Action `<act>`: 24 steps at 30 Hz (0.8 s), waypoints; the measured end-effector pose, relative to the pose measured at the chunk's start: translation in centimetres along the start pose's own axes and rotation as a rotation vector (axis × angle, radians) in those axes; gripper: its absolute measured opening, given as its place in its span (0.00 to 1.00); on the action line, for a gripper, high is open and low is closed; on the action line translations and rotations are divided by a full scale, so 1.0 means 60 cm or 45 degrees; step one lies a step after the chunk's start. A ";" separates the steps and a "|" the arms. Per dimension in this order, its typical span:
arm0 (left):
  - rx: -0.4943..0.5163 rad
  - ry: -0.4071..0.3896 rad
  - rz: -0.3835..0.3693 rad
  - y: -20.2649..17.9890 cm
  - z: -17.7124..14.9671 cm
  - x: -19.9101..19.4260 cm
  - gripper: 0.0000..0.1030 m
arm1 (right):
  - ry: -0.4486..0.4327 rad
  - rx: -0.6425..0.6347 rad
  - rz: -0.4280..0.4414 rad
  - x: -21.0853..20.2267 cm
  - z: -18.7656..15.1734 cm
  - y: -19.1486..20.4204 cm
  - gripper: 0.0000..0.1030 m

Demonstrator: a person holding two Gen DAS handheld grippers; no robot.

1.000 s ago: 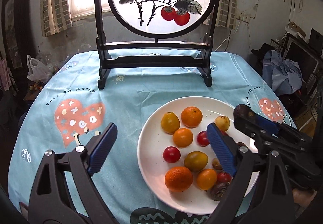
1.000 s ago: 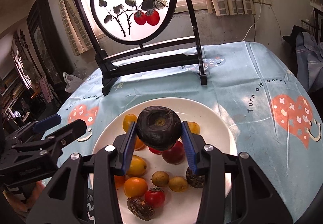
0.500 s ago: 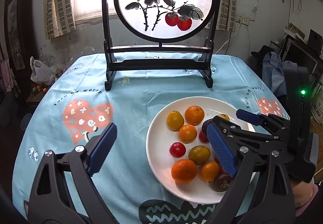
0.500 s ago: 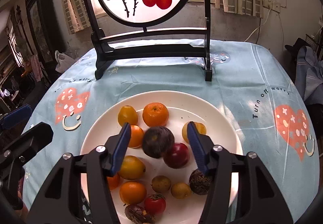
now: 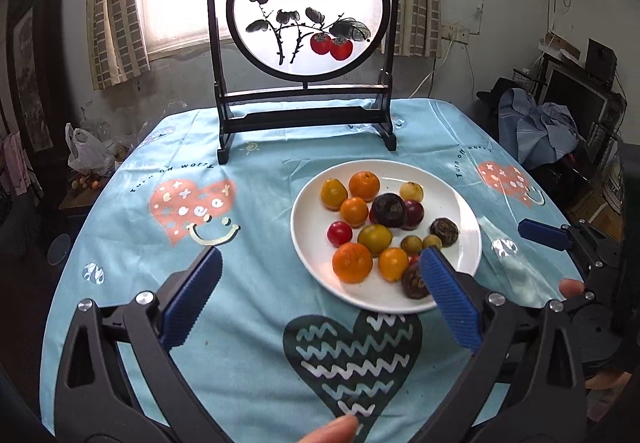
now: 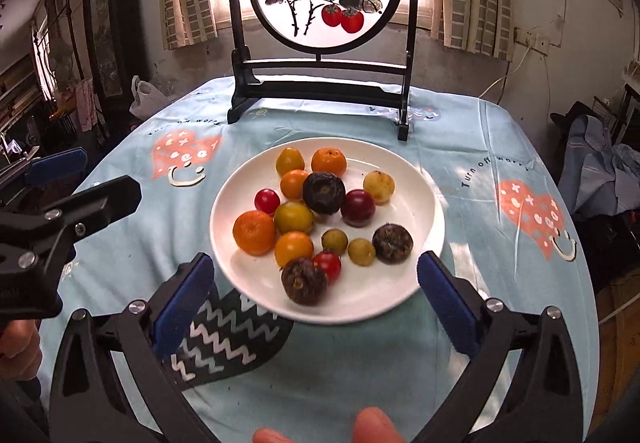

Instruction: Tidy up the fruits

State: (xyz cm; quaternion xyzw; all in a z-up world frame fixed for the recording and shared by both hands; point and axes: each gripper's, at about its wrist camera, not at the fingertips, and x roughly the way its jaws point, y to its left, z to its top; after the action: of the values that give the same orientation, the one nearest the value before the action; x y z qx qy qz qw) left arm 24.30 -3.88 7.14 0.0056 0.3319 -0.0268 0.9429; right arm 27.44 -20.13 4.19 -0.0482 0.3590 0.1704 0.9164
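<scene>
Cluttered room, curtained window, round table under a light blue tablecloth [image 6: 472,147] with heart prints. Painted screen on a dark stand [image 6: 320,83] at the far edge. White plate [image 6: 416,179] sits centre-right on the cloth, all visible fruit on it: oranges, yellow ones, red tomatoes, three dark wrinkled ones. Largest dark fruit [image 6: 324,193] rests mid-plate, leaning on an orange fruit [image 6: 294,184] and a dark red fruit [image 6: 358,208]. Right gripper [image 6: 314,291] hangs over the near rim, jaws wide, empty. Left gripper [image 5: 320,295] sits left of the plate, jaws wide, empty. Looks close to finished. Risks, judged: round fruit packed touching, so a nudge could roll one off the shallow rim; a low finger could catch the rim and tip or drag the plate on the loose cloth.
</scene>
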 end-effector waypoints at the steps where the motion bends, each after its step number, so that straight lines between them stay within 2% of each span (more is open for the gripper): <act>1: 0.008 0.003 -0.009 -0.001 -0.010 -0.011 0.98 | -0.006 0.003 -0.014 -0.014 -0.011 0.003 0.99; 6: 0.057 0.007 -0.008 -0.015 -0.069 -0.063 0.98 | -0.027 0.017 -0.072 -0.072 -0.069 0.019 0.99; 13: 0.082 0.041 -0.040 -0.024 -0.140 -0.116 0.98 | -0.038 0.061 -0.088 -0.129 -0.144 0.037 0.99; 24: 0.133 0.033 -0.045 -0.035 -0.198 -0.166 0.98 | -0.053 0.054 -0.081 -0.171 -0.191 0.061 0.99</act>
State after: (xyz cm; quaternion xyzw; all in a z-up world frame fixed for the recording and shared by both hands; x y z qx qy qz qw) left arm 9.00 -5.20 4.15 0.0495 0.3423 -0.0607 0.9363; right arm 11.81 -21.96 2.77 -0.0367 0.3416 0.1344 0.9294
